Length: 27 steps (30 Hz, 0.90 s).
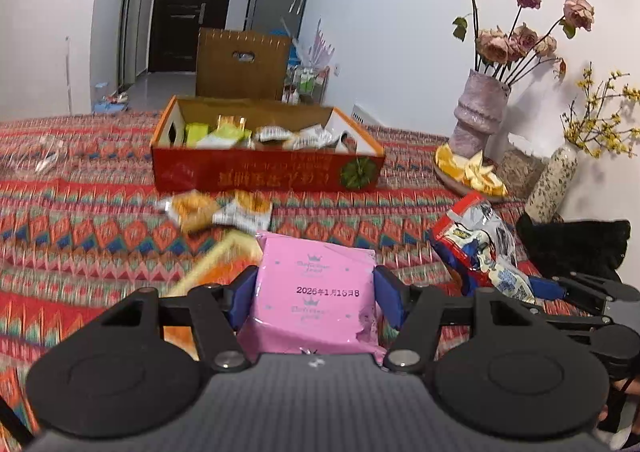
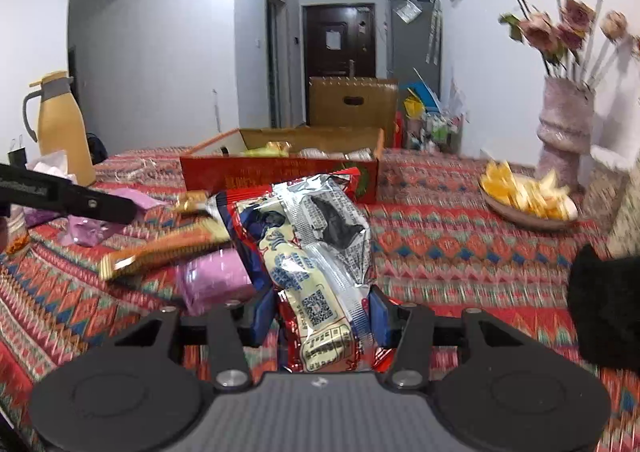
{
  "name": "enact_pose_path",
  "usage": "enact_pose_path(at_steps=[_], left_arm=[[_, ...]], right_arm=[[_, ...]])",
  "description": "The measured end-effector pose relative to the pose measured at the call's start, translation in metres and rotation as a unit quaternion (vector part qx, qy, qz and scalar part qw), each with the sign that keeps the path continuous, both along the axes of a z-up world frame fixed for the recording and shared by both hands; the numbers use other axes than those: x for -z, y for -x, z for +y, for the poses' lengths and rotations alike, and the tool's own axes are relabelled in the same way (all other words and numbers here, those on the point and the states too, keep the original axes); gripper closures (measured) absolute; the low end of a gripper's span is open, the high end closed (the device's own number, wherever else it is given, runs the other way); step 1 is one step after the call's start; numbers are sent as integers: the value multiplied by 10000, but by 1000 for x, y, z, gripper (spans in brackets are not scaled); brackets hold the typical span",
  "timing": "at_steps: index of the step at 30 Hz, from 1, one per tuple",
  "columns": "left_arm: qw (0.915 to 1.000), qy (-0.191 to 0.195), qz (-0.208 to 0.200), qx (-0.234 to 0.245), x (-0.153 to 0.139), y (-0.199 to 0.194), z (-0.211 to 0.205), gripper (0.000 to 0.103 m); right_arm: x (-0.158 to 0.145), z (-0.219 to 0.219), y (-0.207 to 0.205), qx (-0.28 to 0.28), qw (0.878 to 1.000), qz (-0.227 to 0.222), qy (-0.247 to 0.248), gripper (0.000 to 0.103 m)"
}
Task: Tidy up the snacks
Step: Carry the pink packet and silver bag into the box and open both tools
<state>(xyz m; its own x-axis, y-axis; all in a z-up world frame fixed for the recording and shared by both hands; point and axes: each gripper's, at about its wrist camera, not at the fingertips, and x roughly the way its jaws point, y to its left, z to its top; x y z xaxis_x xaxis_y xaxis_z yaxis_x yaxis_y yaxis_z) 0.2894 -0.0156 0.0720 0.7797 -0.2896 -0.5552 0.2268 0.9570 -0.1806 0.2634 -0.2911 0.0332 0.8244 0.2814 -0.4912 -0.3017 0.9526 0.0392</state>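
My left hand-held gripper (image 1: 314, 300) clamps a pink packet (image 1: 316, 292); my right hand-held gripper (image 2: 320, 312) clamps a red-and-silver snack bag (image 2: 316, 252). I judge both are mid-carry, so next I must lift each over the red box (image 1: 264, 172) wall and release inside.

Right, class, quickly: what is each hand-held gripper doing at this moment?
Left hand-held gripper: closed on the pink snack packet.
Right hand-held gripper: closed on the red and silver snack bag.

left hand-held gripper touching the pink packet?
Touching. Left wrist view: both blue pads of the left hand-held gripper press the pink packet sides, no gap.
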Motion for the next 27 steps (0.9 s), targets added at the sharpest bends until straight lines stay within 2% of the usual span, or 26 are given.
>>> enact_pose_path(at_steps=[5,9,15,20,23,25,27], left_arm=[[9992,55,-364,135,-23,-49,-1,41],[9983,47,-566,159,-33,-96,-5,41],[9988,331,-346,-60,-28,-190,-5,41],[9972,633,-138,-383,-13,-262,-7,40],[9972,573,67,-474,7,-298,-13,40],[9983,374,172,-412,17,-311,-19,40],[9977,441,235,-466,27,-321,-20,40]], right_arm=[[-25,8,-56,-144,9994,-321,-17,55],[-39,16,-116,-189,9991,-363,-145,55],[-48,31,-214,-136,9983,-177,-533,55],[-33,50,-287,122,9973,58,-715,55],[-13,63,-315,366,9985,113,-390,55],[-1,69,-326,469,9986,177,-193,57],[4,74,-330,462,9988,157,-29,58]])
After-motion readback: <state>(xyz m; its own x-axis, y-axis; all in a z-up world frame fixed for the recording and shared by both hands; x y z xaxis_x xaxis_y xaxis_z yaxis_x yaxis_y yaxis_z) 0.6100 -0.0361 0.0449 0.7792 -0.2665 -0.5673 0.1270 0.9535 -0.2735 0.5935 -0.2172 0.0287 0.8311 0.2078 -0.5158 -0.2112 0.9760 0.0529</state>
